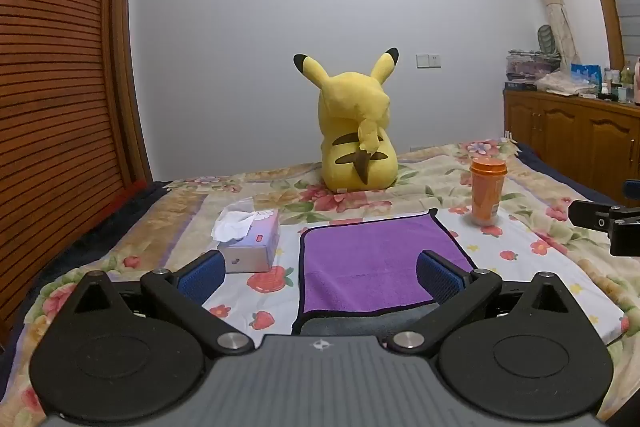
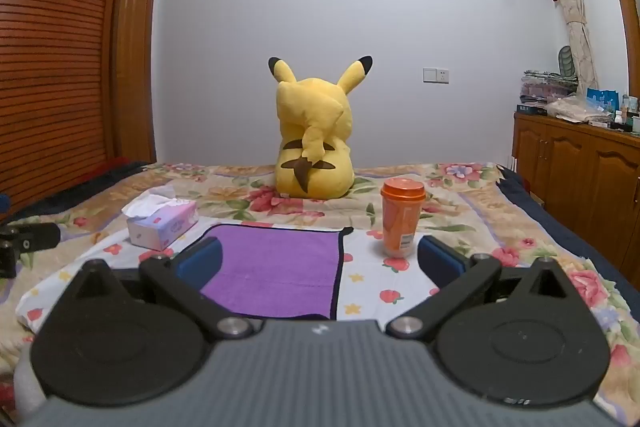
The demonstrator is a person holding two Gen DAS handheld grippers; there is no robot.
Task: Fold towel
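Observation:
A purple towel (image 1: pixel 372 263) with dark edging lies flat on the flowered bedspread; it also shows in the right wrist view (image 2: pixel 276 267). My left gripper (image 1: pixel 320 273) is open and empty, hovering over the towel's near left part. My right gripper (image 2: pixel 320 261) is open and empty, over the towel's near right edge. The left gripper's body shows at the left edge of the right wrist view (image 2: pixel 24 239), and the right gripper's body at the right edge of the left wrist view (image 1: pixel 608 223).
A tissue box (image 1: pixel 250 239) sits left of the towel. An orange lidded cup (image 1: pixel 486 191) stands to its right. A yellow plush toy (image 1: pixel 356 131) sits behind. A wooden wardrobe (image 1: pixel 52 87) is left, a wooden cabinet (image 1: pixel 576 139) right.

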